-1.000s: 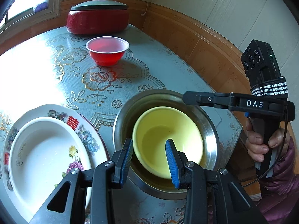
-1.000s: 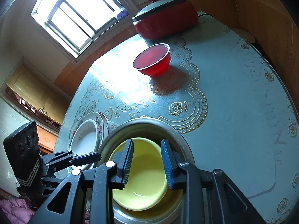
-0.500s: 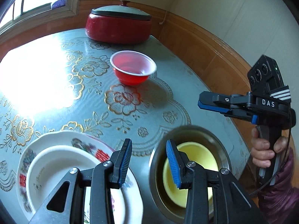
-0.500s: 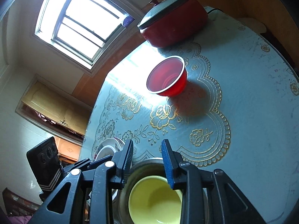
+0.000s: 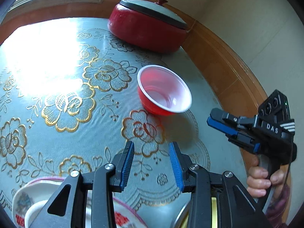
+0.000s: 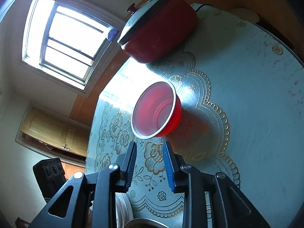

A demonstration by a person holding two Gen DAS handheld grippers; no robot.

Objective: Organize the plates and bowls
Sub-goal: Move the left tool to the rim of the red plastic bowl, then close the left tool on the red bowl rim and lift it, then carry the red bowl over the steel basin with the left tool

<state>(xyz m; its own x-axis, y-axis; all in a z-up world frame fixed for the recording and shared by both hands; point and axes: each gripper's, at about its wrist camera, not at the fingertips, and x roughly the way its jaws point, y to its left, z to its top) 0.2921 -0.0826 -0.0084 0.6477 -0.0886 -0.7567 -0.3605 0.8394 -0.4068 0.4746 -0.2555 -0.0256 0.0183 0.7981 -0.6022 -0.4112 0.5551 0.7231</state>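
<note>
A red bowl with a white rim (image 5: pixel 164 92) stands alone on the flowered tablecloth; it also shows in the right wrist view (image 6: pixel 156 110). My left gripper (image 5: pixel 152 163) is open and empty, short of the bowl. My right gripper (image 6: pixel 149 163) is open and empty, just short of the bowl's rim; it also shows from the side in the left wrist view (image 5: pixel 224 125). A white bowl on a flowered plate (image 5: pixel 24 199) is at the lower left. A steel basin (image 5: pixel 182 216) with a yellow bowl (image 5: pixel 213 210) inside peeks out under my left gripper.
A large red pot with a grey lid (image 5: pixel 150 24) stands at the table's far edge by the wooden wall panel; it also shows in the right wrist view (image 6: pixel 159 30). The table's right edge (image 5: pixel 237 148) runs close to the wall.
Both grippers have lifted away from the basin with the yellow bowl and moved forward toward the red bowl. Both stay open and empty.
</note>
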